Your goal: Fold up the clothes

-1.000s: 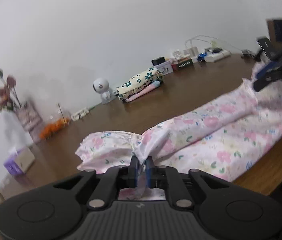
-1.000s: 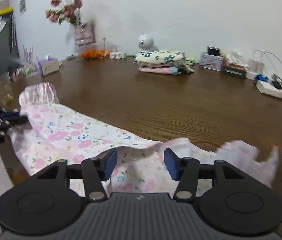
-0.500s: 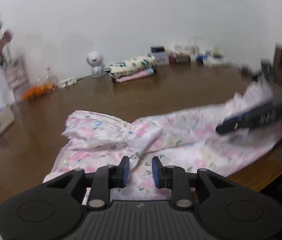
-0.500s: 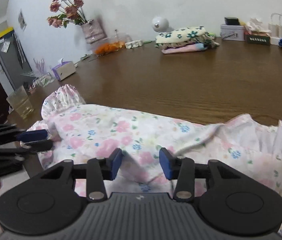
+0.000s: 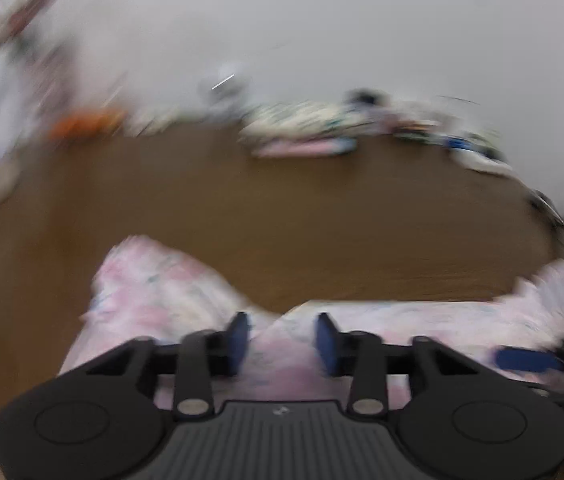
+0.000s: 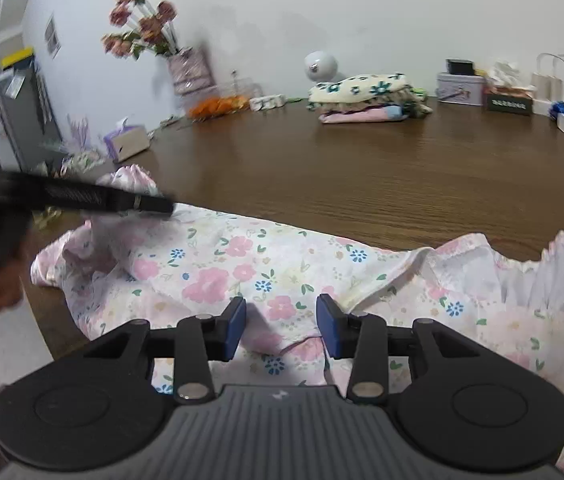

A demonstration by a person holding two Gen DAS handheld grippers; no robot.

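A wide brown wooden table (image 6: 382, 176) is seen carrying the work, and across its near edge the floral garment (image 6: 218, 268) is spread, part of it draped over the rim toward the person. The cloth is judged thin, light and limp: it would sag and slide when lifted, so it is best pinched at a seam or at the ruffled hem (image 6: 522, 268), where layers bunch and give purchase. A stack of folded clothes (image 6: 362, 98) is kept at the far side. The right gripper (image 6: 281, 330) is held released over the fabric, nothing pinched between its blue pads. The left gripper (image 5: 282, 338) is shown in a blurred view, its jaws closing yet apart, cloth lying beneath rather than clamped. Compared with a second ago, the bunched fold once clenched by the left gripper has been let go, and the right jaws have been narrowed.
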